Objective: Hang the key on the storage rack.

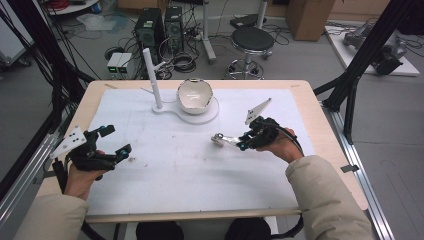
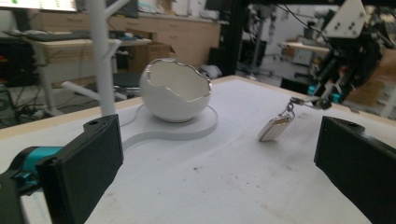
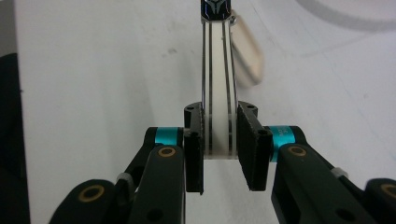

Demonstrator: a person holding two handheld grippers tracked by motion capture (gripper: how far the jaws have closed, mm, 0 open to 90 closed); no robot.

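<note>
A white, black-striped strap [image 3: 218,93] sits clamped between the jaws of my right gripper [image 3: 219,140]. It ends in a metal clasp, and a cream tag [image 3: 245,51] hangs from that. In the high view the right gripper [image 1: 243,141] hovers right of the mat's centre, and the tag [image 1: 216,139] dangles at its left tip, just over the mat. My left gripper [image 1: 116,140] is open and holds nothing, low at the mat's left. Its own view has the tag [image 2: 275,128] and the right gripper [image 2: 327,95] ahead.
A white eggshell-shaped bowl [image 1: 195,95] sits on a white stand base [image 1: 212,112] with a tall post [image 1: 152,77] at the back centre. A white mat [image 1: 190,170] covers the wooden table [image 1: 330,150]. Black frame posts [image 1: 357,70] flank the table; a stool [image 1: 252,42] and computers stand behind.
</note>
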